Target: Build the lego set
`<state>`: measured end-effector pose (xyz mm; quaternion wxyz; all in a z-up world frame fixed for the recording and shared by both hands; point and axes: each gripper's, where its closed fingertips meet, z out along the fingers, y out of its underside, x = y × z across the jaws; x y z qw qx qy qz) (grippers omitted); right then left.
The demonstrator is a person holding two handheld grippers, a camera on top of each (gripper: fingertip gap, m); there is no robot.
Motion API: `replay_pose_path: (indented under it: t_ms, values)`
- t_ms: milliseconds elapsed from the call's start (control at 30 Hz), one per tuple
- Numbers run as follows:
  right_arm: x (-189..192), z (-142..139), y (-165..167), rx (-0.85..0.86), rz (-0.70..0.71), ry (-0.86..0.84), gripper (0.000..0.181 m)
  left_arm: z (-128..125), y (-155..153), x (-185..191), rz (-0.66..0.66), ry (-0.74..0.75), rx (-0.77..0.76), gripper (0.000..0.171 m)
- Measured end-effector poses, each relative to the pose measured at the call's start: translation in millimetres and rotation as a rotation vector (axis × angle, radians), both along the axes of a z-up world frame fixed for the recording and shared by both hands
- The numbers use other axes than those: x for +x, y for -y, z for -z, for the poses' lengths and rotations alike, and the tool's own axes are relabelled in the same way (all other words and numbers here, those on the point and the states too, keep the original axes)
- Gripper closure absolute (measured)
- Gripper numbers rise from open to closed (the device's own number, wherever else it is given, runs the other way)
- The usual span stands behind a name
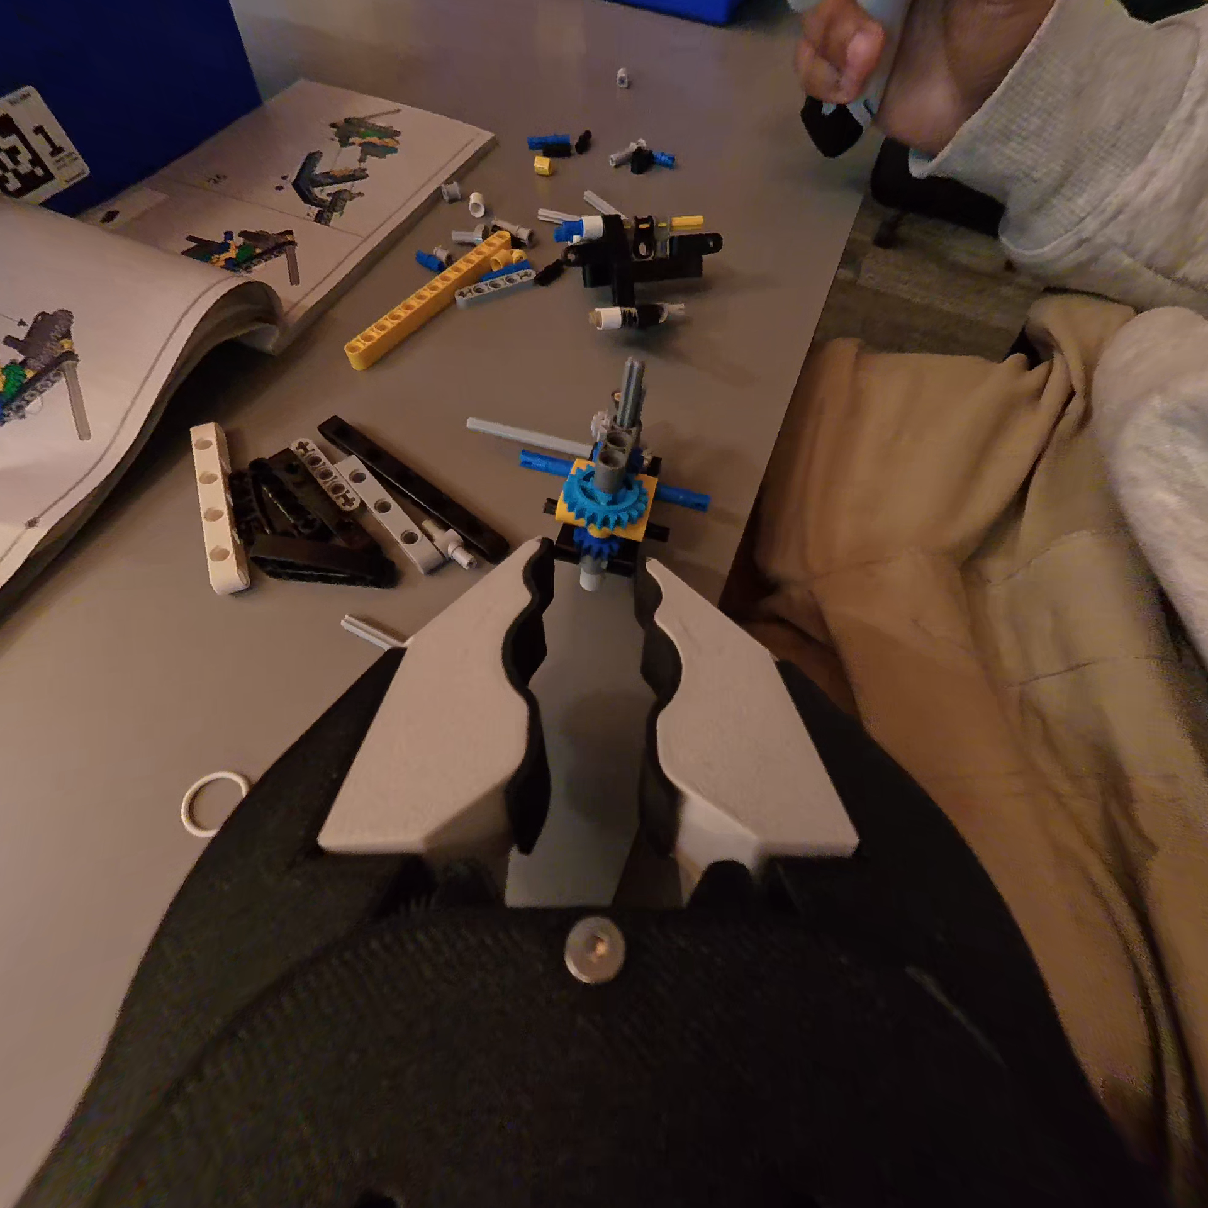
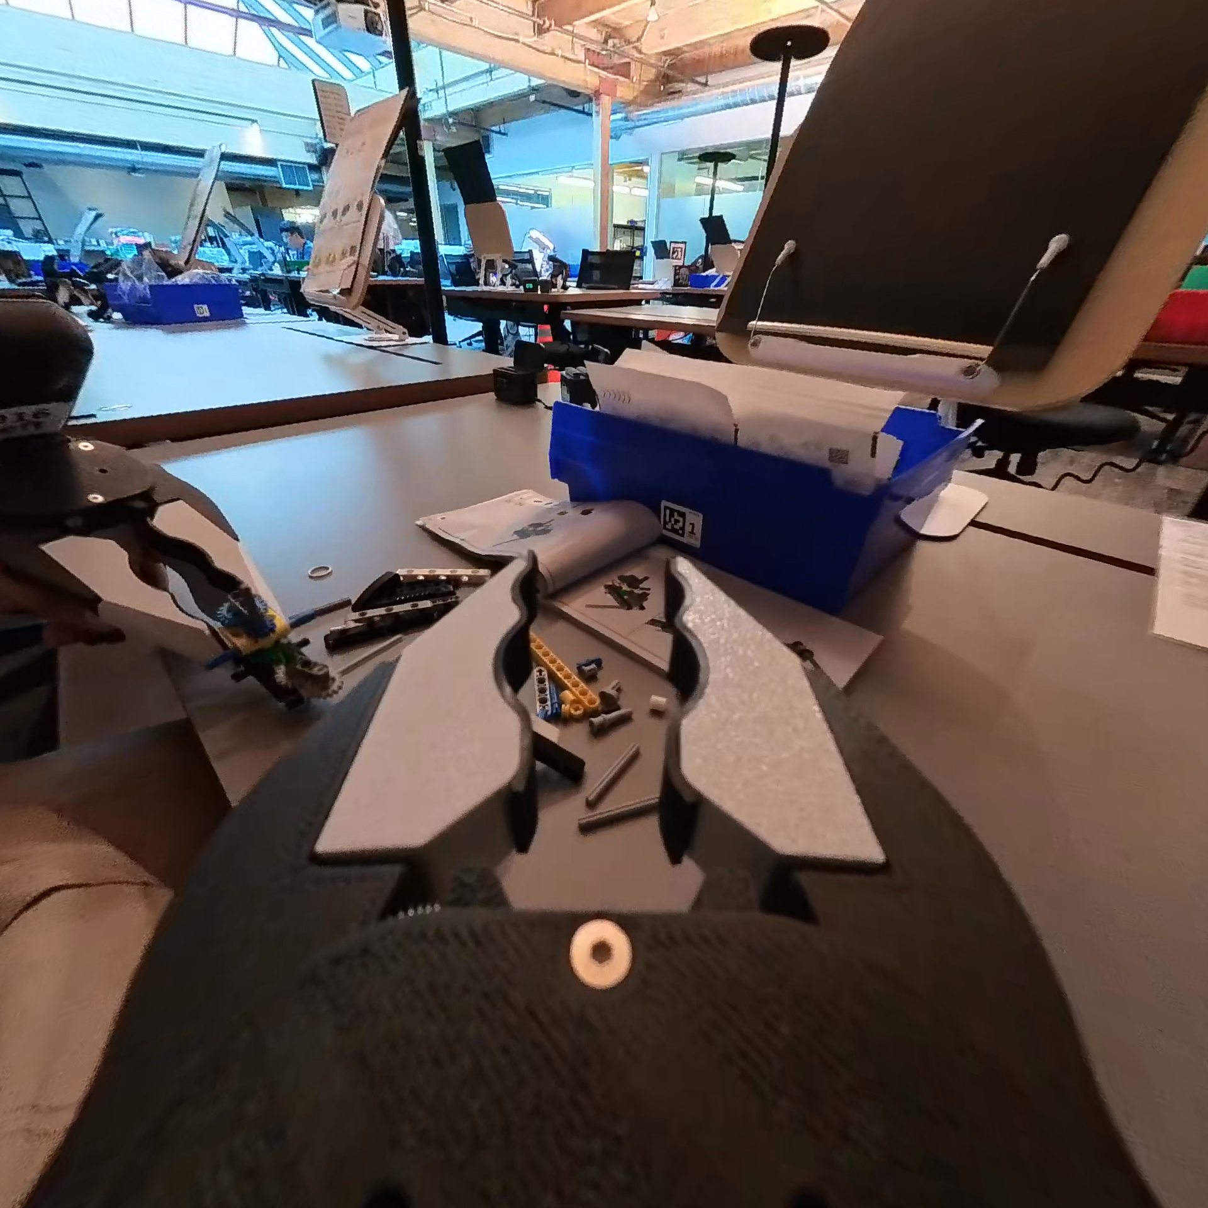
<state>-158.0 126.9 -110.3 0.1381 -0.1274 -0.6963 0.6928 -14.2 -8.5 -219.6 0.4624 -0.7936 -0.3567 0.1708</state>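
We're clamping the left gripper [image 1: 591,555] on the gear assembly [image 1: 604,497] near the table's right edge; right gripper [image 2: 601,627] is hanging apart over loose parts [image 2: 588,706]. We're keeping our squeeze steady.

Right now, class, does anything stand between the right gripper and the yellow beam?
Nothing solid blocks it: the right gripper frames the yellow beam between open fingers, though a black piece lies nearer.
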Motion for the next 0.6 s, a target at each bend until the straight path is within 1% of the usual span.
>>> replay_pose_path:
  t_ms: [300,433,600]
  values:
    - [7,4,8,0.030,-0.016,0.005,0.144,7,-1,-3,-0.014,0.029,-0.039,0.149]
    - [6,8,14,0.030,-0.041,0.039,0.143,7,2,-6,-0.032,0.066,-0.005,0.149]
    - [4,14,15,0.049,-0.033,0.043,0.143,9,3,-8,-0.035,0.127,0.037,0.149]
